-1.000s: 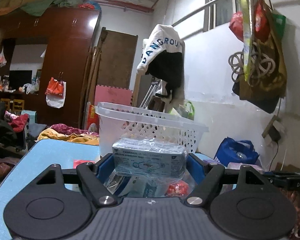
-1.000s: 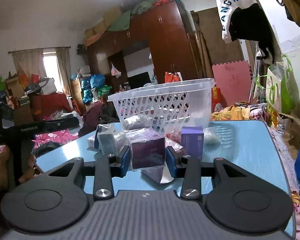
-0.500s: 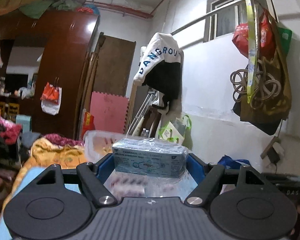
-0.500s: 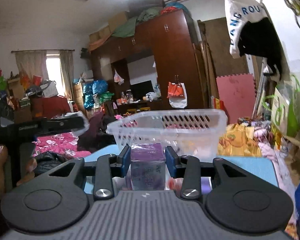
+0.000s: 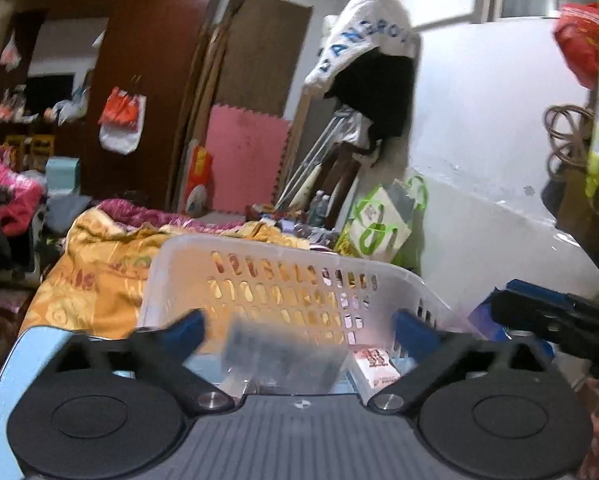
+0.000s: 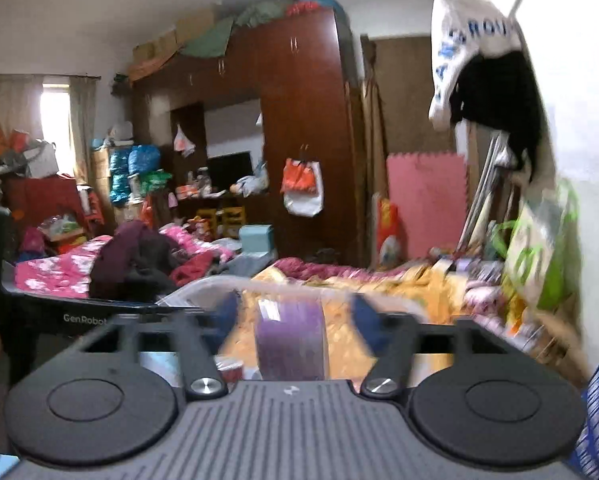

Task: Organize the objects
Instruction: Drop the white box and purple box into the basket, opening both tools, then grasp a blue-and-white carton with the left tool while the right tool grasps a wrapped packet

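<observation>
Left wrist view: the left hand-held gripper (image 5: 299, 330) is opening, its blue pads (image 5: 189, 326) spread wide at 9 and 3 o'clock of the plastic-wrapped box (image 5: 283, 354), which is blurred between them with clear gaps on both sides, so it is released and apparently dropping. Straight ahead at 12 o'clock stands the white perforated basket (image 5: 283, 280), its near rim just beyond the pads, on the blue bench (image 5: 3, 372). A small red-and-white packet (image 5: 375, 364) already lies inside toward 4 o'clock. At 3 o'clock, the other hand-held gripper reaches in from the edge.

I judge the wrapped box light and fairly stiff, though its loose film looks slippery; it is best taken across its short sides, pads flat on the cardboard rather than on slack wrap.

Right wrist view: the right hand-held gripper (image 6: 295, 312) is also opening, pads apart at 10 and 2 o'clock of the purple box (image 6: 291, 344), which sits blurred between them, touching neither, so it is let go. The basket rim (image 6: 219, 282) shows faintly at 11 o'clock, the box above or just inside it; I cannot tell which.

The purple box looks like a small, rigid, light carton, unlikely to break; opposite flat faces give the surest hold.
</observation>
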`<move>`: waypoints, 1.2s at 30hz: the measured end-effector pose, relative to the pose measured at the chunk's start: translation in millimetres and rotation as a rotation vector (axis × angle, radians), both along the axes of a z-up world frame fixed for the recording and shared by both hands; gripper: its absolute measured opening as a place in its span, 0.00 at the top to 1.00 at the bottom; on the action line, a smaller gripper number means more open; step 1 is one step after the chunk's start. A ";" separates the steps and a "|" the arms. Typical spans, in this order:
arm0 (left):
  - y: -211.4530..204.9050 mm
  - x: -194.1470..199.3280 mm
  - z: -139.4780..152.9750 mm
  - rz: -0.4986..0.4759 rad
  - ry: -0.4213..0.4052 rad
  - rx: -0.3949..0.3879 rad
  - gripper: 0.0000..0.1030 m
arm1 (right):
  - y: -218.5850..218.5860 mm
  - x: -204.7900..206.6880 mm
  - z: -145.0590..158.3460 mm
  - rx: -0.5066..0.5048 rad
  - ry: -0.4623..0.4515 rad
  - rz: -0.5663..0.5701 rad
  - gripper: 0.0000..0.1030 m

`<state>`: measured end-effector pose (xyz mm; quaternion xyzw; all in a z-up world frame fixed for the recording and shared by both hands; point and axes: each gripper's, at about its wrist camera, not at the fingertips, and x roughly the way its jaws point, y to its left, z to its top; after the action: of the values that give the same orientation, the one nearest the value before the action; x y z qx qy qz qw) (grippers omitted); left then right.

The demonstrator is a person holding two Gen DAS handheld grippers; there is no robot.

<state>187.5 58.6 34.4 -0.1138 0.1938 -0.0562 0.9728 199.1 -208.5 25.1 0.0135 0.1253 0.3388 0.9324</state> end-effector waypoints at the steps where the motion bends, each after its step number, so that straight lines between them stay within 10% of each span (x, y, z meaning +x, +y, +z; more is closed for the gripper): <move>1: -1.8 -7.6 -1.3 0.003 -0.016 0.015 0.00 | -6.5 -10.3 -5.0 0.008 -0.006 0.004 0.07; 12: -38.8 -151.9 -58.1 -0.021 -0.114 0.086 0.00 | -59.4 -99.5 -103.9 0.038 0.146 0.065 0.00; 22: -61.1 -128.4 -91.6 -0.029 0.048 0.167 0.12 | -30.6 -92.0 -115.4 -0.126 0.194 0.082 0.18; 26: -65.5 -125.9 -91.9 -0.025 0.051 0.183 0.12 | -31.9 -93.3 -115.7 -0.148 0.172 0.075 0.53; 36: -65.0 -113.6 -92.6 0.034 0.088 0.167 0.12 | -56.2 -118.5 -114.0 -0.126 0.131 0.108 0.60</move>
<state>74.0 -6.4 -58.2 -0.0378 0.2383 -0.0184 0.9703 80.6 -264.7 -88.9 -0.0298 0.2078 0.3783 0.9016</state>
